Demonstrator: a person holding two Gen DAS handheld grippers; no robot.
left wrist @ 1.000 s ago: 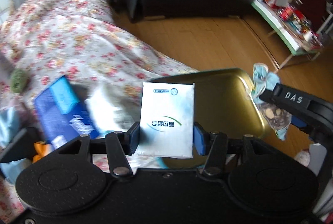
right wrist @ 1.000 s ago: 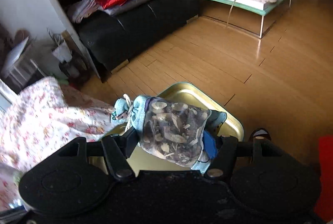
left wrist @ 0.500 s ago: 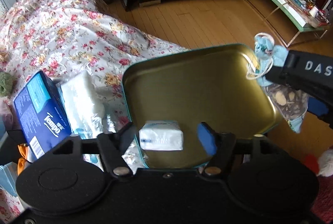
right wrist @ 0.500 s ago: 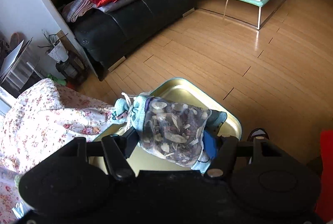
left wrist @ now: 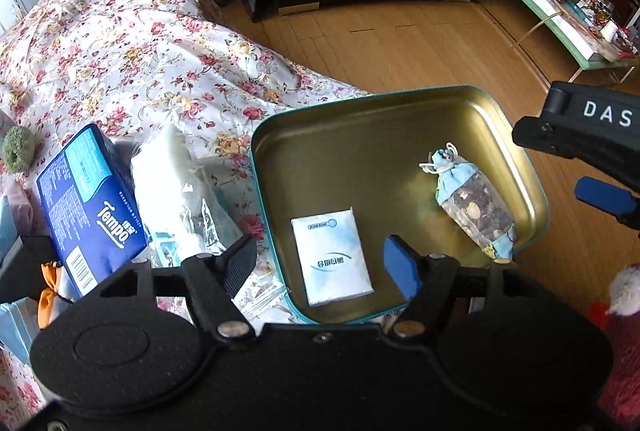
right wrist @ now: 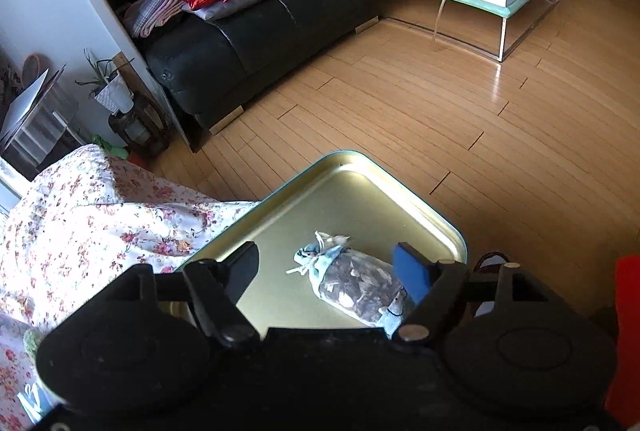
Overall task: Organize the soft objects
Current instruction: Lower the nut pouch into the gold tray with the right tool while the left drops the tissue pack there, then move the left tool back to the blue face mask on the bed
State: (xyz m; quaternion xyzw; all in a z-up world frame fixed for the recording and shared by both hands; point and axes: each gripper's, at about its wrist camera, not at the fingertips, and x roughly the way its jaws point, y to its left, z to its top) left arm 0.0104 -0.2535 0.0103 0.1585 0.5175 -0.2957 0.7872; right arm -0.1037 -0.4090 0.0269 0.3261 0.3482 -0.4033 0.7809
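Left wrist view, far left: green fuzzy ball (left wrist: 18, 149) on the floral bedspread (left wrist: 132, 43), then the blue Tempo tissue box (left wrist: 90, 209) and a crumpled clear-wrapped white tissue pack (left wrist: 176, 191) just beside it, all outside the tin, so they look like what you have left. Lower centre: your left hand-held gripper (left wrist: 320, 267) has just been opening; jaws apart, nothing gripped, the small white tissue packet (left wrist: 331, 261) lies flat on the tin's floor below them. The gold tin tray (left wrist: 360, 103) sits at the bed's edge. Right of the packet, apart from it, the blue drawstring sachet (left wrist: 472, 201) lies in the tin. Right wrist view: your right hand-held gripper (right wrist: 326, 271) has also just opened, empty, above the sachet. Two items done.
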